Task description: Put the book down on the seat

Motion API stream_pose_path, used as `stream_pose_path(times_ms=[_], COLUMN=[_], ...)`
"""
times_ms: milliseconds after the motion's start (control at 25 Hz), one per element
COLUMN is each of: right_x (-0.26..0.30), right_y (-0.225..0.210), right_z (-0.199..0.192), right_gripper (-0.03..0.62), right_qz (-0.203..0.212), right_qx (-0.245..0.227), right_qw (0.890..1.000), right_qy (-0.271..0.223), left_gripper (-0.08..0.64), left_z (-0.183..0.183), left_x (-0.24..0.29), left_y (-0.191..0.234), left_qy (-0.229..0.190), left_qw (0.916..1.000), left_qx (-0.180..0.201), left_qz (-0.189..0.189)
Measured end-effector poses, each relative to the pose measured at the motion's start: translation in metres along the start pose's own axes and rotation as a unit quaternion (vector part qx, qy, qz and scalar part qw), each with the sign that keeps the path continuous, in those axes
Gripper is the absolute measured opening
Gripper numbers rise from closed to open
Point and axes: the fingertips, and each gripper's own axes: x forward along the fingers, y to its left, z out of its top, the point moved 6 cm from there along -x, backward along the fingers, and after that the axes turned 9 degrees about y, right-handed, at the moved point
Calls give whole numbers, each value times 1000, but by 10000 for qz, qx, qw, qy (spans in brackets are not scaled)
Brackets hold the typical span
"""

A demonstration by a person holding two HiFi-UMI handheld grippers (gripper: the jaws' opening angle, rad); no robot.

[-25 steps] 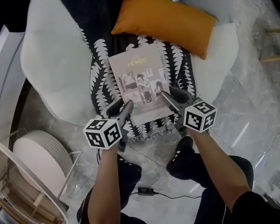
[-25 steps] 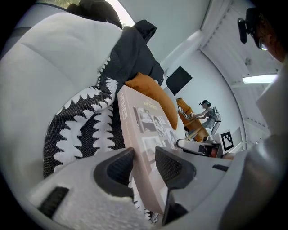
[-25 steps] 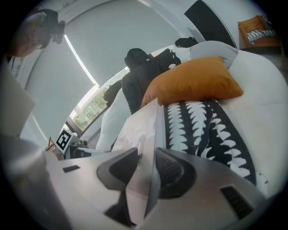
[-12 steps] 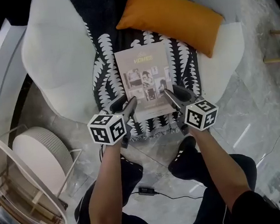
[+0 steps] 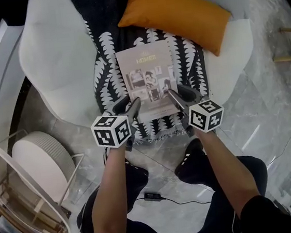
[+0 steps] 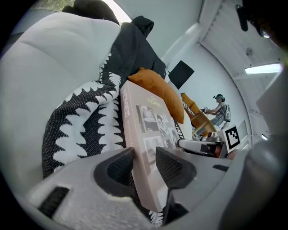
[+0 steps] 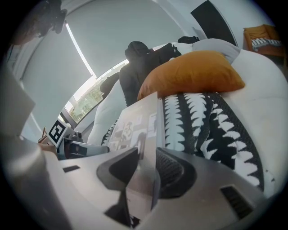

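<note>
A beige book (image 5: 149,79) with photos on its cover lies face up over the black-and-white patterned throw (image 5: 105,60) that is draped down the white armchair seat (image 5: 55,61). My left gripper (image 5: 128,104) is shut on the book's near left corner, and my right gripper (image 5: 177,95) is shut on its near right corner. In the left gripper view the book's edge (image 6: 148,130) is pinched between the dark pads of the left gripper (image 6: 145,164). The right gripper view shows the same hold by the right gripper (image 7: 146,168) on the book (image 7: 135,123). Whether the book's far end rests on the throw I cannot tell.
An orange cushion (image 5: 175,10) leans at the back of the seat, just beyond the book. A round side table with a wire frame (image 5: 23,190) stands at the lower left. A cable (image 5: 154,197) lies on the marble floor by the person's feet. Wooden legs (image 5: 289,45) show at the right edge.
</note>
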Motion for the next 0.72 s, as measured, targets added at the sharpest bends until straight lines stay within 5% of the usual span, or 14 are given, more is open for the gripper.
stream_pose_path(times_ms=[400,720], right_x=[-2,-35], right_y=[0,19], right_z=[3,43], right_gripper=[141,141], right_qz=[-136,-289], right_qx=[-188,-350], right_qw=[9997,9987], right_qy=[35,-213], left_gripper=[164,163], left_z=[2,18], left_x=[-4,-49], left_y=[0,-12], left_qy=[-54,-334], left_qw=[9998,9987], left_qx=[127,22], left_qz=[147,388])
